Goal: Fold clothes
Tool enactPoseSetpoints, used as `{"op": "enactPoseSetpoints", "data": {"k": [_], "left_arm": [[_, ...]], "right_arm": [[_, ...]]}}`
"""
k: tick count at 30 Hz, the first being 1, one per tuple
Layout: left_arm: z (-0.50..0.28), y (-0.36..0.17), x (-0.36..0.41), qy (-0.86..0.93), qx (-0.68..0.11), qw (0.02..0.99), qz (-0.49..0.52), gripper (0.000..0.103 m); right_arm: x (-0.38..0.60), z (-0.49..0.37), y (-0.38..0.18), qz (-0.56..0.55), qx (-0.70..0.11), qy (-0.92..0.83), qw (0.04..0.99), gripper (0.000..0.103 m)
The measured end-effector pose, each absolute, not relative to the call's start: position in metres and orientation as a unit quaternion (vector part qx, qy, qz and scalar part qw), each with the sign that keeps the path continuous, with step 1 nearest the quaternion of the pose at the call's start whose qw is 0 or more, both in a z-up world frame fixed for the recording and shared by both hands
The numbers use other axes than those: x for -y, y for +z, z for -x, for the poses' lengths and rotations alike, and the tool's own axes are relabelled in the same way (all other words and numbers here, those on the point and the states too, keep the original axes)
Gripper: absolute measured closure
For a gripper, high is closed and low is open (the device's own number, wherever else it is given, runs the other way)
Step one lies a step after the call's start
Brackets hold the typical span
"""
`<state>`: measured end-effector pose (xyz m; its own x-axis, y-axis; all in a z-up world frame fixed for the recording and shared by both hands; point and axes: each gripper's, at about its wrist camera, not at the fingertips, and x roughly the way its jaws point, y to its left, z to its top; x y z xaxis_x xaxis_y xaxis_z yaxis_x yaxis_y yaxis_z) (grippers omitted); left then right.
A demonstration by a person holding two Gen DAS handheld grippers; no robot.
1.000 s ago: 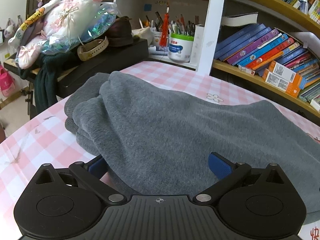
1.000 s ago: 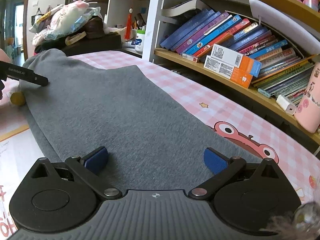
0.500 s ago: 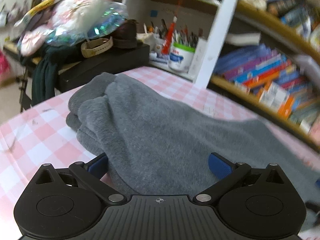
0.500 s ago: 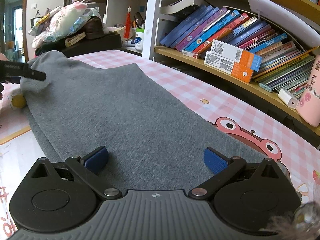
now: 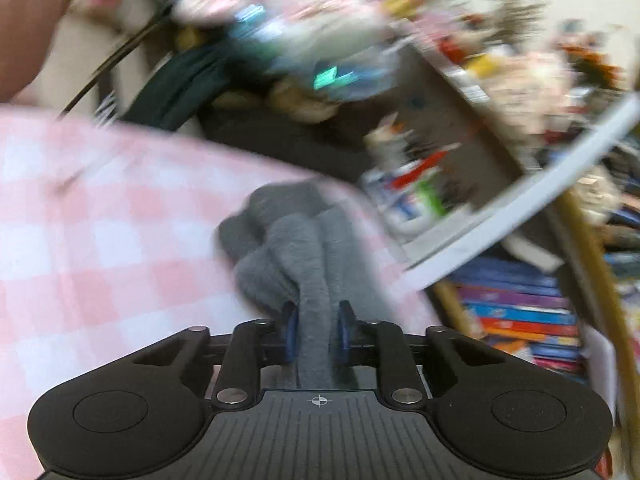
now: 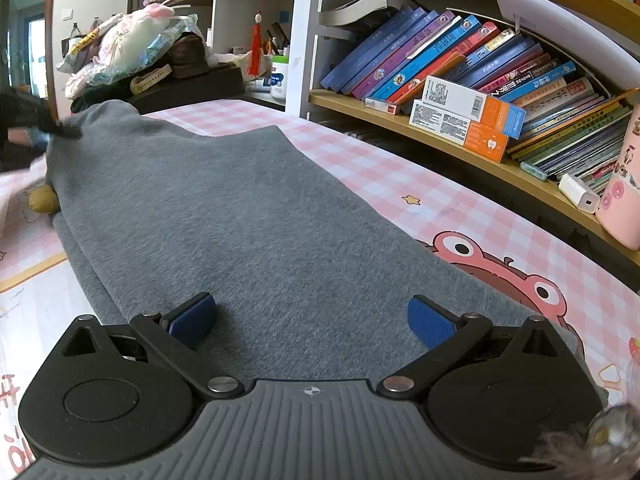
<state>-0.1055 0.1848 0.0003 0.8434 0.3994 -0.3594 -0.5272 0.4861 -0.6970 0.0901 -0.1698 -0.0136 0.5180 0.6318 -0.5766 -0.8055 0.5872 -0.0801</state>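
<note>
Your left gripper (image 5: 314, 338) pinches a bunched edge of the grey fleece garment (image 6: 248, 216) lying on the table (image 6: 404, 184). Your right gripper (image 6: 312, 320) rests over it, jaws wide, empty. Fold in hand: close the right gripper on its own edge.

**Where everything lay on my bench**

The garment (image 6: 248, 216) lay flat on the bench (image 6: 448, 208), stretching away from my right hand-held gripper (image 6: 312, 320), which hovered over its near end. My left hand-held gripper (image 5: 315, 336) held a fold at the far end. The bookshelf (image 6: 460, 136) ran along the bench's right side. A small ball (image 6: 42, 200) sat just left of the garment.
</note>
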Motion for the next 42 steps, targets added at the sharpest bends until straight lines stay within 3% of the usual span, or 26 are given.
{"op": "enactPoseSetpoints", "data": {"k": [3, 7, 9, 10, 11, 13, 20, 25, 29, 32, 42], "left_arm": [[0.097, 0.019, -0.170, 0.262, -0.068, 0.889, 0.369, 0.085], [0.096, 0.008, -0.181, 0.291, -0.094, 0.866, 0.395, 0.085], [0.100, -0.001, -0.186, 0.297, -0.100, 0.853, 0.416, 0.079], [0.102, -0.003, -0.188, 0.296, -0.103, 0.849, 0.425, 0.070], [0.102, -0.005, -0.189, 0.294, -0.108, 0.847, 0.431, 0.054], [0.101, -0.009, -0.191, 0.294, -0.119, 0.842, 0.436, 0.041], [0.092, -0.014, -0.194, 0.304, -0.123, 0.836, 0.439, 0.039], [0.091, -0.019, -0.194, 0.312, -0.102, 0.832, 0.448, 0.044], [0.093, -0.025, -0.197, 0.310, -0.092, 0.825, 0.463, 0.071], [0.098, -0.029, -0.200, 0.295, -0.079, 0.823, 0.479, 0.082], [0.100, 0.013, -0.175, 0.224, -0.047, 0.907, 0.354, 0.085]], "right_arm": [[0.170, -0.090, -0.014, 0.171, -0.254, 0.421, 0.854, 0.000], [0.170, -0.090, -0.014, 0.171, -0.254, 0.421, 0.854, 0.000], [0.170, -0.090, -0.014, 0.171, -0.254, 0.420, 0.854, 0.000], [0.170, -0.089, -0.014, 0.171, -0.254, 0.420, 0.854, 0.000], [0.170, -0.089, -0.014, 0.171, -0.254, 0.420, 0.854, 0.000], [0.170, -0.089, -0.014, 0.170, -0.254, 0.420, 0.854, 0.000], [0.170, -0.088, -0.014, 0.171, -0.253, 0.420, 0.855, 0.000], [0.169, -0.084, -0.014, 0.181, -0.242, 0.415, 0.858, 0.000], [0.173, -0.076, -0.014, 0.187, -0.234, 0.414, 0.860, 0.000], [0.181, -0.074, -0.014, 0.176, -0.241, 0.409, 0.862, 0.000], [0.212, -0.063, -0.013, 0.125, -0.270, 0.389, 0.872, 0.000]]}}
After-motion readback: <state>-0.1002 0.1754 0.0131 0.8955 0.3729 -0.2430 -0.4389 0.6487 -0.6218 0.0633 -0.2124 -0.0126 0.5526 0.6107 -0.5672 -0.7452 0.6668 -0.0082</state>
